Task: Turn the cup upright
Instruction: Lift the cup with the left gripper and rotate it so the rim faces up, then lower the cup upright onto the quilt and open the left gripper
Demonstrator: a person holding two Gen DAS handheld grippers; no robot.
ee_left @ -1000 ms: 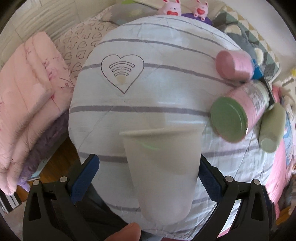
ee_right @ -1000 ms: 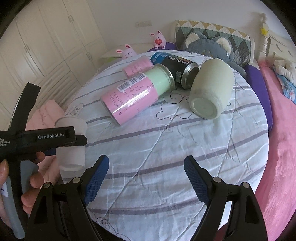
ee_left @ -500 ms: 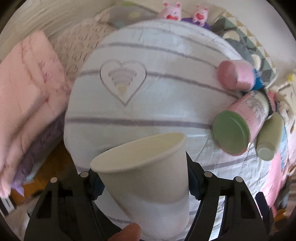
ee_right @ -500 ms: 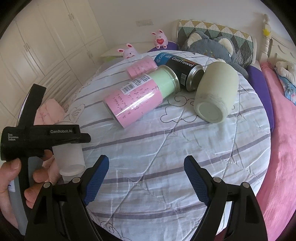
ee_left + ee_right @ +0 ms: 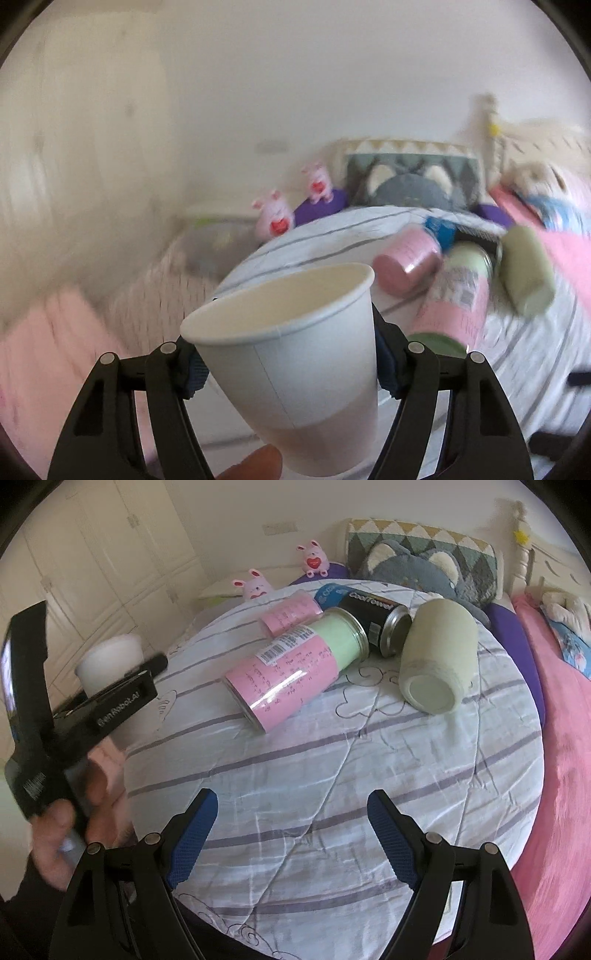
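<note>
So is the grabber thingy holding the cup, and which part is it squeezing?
Yes. The left gripper holds the white paper cup by its side walls, below the rim, mouth facing up. The right gripper is open and holds nothing.

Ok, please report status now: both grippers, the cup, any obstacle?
Left gripper shut on white paper cup, mouth up, held off the bedspread. Right gripper open, empty. Pink-green canister lies beyond, not blocking.

Matt paper cup (image 5: pixel 291 354), quilted cloth cover (image 5: pixel 332 760)
</note>
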